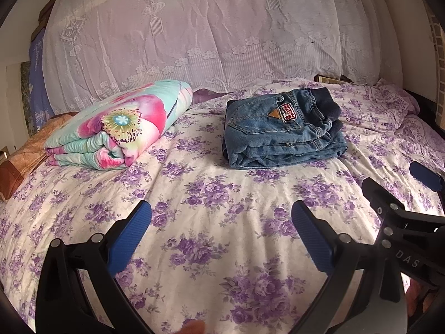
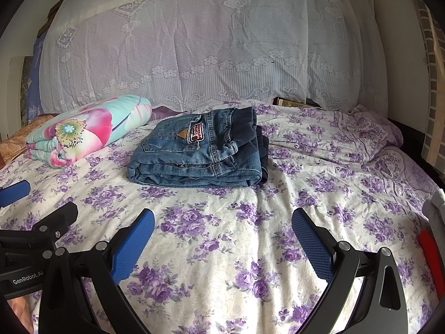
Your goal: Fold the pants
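Observation:
A pair of blue denim pants [image 1: 281, 130] lies folded into a compact stack on the flowered bed sheet, dark elastic waistband at the right, a red patch on top. The right wrist view shows the same pants [image 2: 200, 150] ahead and a little left. My left gripper [image 1: 221, 222] hovers open over the sheet, well short of the pants, nothing between its blue pads. My right gripper [image 2: 222, 228] is likewise open and empty, short of the pants. The right gripper's finger [image 1: 425, 175] shows at the left view's right edge; the left gripper's finger [image 2: 14, 193] shows at the right view's left edge.
A folded floral quilt [image 1: 119, 125] in pink and teal lies left of the pants. A lace curtain [image 1: 211, 33] hangs behind the bed. An orange-brown pillow [image 1: 19, 164] sits at the far left. The purple-flowered sheet [image 1: 222, 250] stretches between grippers and pants.

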`<state>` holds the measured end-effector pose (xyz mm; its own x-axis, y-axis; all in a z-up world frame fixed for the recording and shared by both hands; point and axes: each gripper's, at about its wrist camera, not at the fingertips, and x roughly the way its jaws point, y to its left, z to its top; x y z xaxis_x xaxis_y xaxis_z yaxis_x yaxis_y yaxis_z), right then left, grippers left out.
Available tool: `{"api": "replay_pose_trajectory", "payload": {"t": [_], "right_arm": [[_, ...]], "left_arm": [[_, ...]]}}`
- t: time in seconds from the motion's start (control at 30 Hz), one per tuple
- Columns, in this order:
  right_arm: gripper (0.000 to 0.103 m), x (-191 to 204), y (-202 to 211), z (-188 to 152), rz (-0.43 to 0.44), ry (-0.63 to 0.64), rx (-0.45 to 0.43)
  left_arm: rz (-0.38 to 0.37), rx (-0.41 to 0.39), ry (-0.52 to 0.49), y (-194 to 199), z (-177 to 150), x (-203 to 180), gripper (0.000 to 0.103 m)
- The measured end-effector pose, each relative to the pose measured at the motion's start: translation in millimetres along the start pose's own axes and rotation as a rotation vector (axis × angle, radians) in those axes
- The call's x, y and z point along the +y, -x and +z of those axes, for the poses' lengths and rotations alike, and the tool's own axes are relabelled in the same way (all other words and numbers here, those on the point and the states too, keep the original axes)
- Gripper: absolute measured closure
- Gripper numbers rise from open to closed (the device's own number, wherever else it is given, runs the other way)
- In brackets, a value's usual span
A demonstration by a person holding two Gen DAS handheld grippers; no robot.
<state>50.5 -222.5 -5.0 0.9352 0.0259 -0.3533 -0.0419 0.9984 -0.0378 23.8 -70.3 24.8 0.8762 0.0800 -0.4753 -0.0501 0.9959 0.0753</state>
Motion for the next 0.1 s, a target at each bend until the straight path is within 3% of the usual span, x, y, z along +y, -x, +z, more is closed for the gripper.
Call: {"api": "replay_pose_trajectory", "payload": {"t": [0.1], "right_arm": [[0.004, 0.3, 0.0, 0.1, 0.002, 0.000, 0.000]], "left_arm": [[0.004, 0.008, 0.007, -2.0, -0.3, 1.9, 0.005]]}}
